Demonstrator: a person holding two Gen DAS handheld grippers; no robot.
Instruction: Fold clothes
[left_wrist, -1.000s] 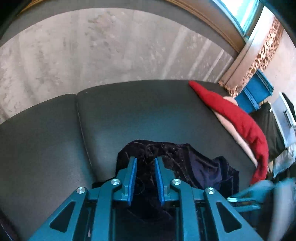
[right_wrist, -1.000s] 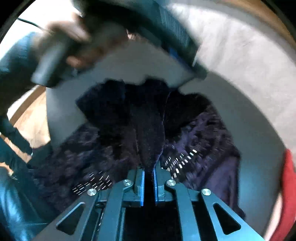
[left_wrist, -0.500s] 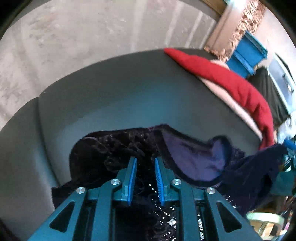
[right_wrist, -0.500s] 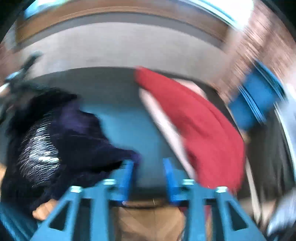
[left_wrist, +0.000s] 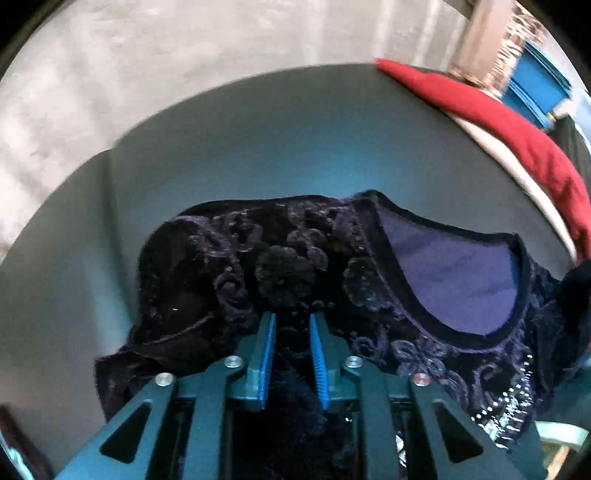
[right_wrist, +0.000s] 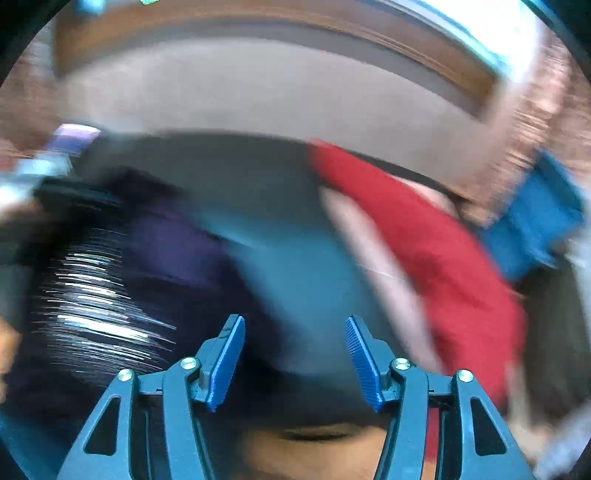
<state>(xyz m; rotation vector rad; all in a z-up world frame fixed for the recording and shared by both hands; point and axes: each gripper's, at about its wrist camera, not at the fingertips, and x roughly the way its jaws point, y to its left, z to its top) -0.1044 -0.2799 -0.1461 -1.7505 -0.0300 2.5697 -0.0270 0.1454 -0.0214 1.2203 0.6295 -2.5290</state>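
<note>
A dark navy velvet top (left_wrist: 295, 266) with swirl embossing and a scooped neckline at 3 o'clock is spread on the grey cushion (left_wrist: 280, 140), flatter than before. It is pinched by the left gripper (left_wrist: 291, 325). The right gripper (right_wrist: 293, 328), formerly clamped, is now spread empty.

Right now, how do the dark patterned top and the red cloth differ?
The dark top lies spread in the middle of the grey cushion, under the left gripper; the red cloth lies along the cushion's far right edge, untouched. The dark top is patterned navy with sparkly trim; the red cloth is plain. Both rest on that cushion.
</note>
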